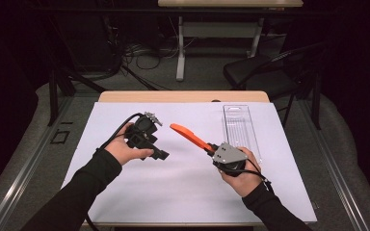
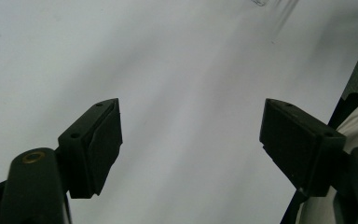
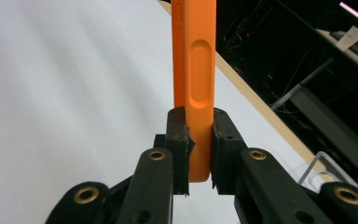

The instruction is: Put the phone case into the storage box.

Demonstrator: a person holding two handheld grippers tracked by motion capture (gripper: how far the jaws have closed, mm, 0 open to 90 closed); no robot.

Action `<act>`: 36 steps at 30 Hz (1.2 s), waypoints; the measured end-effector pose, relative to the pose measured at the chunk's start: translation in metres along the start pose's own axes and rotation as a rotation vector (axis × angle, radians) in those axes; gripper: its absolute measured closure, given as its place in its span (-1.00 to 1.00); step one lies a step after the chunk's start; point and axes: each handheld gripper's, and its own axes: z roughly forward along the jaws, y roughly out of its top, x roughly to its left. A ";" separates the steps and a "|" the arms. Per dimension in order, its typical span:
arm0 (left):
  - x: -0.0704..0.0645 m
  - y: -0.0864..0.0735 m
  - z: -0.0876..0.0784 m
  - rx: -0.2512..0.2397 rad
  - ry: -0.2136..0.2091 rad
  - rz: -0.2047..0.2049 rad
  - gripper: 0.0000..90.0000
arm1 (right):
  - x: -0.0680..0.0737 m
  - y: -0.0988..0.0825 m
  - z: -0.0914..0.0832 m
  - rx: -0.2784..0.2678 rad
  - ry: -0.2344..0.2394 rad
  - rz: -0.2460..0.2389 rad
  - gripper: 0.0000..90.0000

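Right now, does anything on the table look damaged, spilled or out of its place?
Nothing stands out. The right tool grips one end of the orange handle, which points up and away over the white sheet. The clear plastic case lies flat and straight near the sheet's far right edge. The left tool is open, with nothing between its jaws.

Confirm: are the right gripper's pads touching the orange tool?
Touching. The right gripper view shows the right gripper clamped on the orange tool, both pads pressed against its sides.

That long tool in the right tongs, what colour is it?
Orange tool, seen best in the right gripper view.
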 end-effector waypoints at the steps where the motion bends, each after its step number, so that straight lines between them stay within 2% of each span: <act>1: 0.000 0.000 0.000 -0.007 0.001 -0.002 -0.51 | -0.001 -0.001 0.000 -0.004 0.004 0.016 0.79; 5: 0.001 0.000 0.000 -0.034 -0.005 -0.006 -0.47 | -0.004 -0.004 0.000 -0.022 0.024 0.087 0.79; 11: 0.001 0.002 0.002 -0.075 -0.007 -0.019 -0.37 | -0.006 -0.005 -0.001 -0.051 0.040 0.149 0.79; 20: -0.001 0.006 0.005 -0.128 -0.002 -0.009 -0.25 | -0.007 -0.010 -0.002 -0.081 0.048 0.218 0.79; 25: -0.002 0.008 0.004 -0.184 -0.003 -0.008 -0.20 | -0.007 -0.012 -0.003 -0.096 0.049 0.242 0.79; 30: -0.002 0.009 0.008 -0.218 -0.035 -0.013 -0.14 | -0.005 -0.013 -0.003 -0.119 0.054 0.273 0.79; 36: -0.004 0.007 0.011 -0.250 -0.034 0.003 -0.01 | -0.002 -0.019 -0.001 -0.142 0.062 0.320 0.79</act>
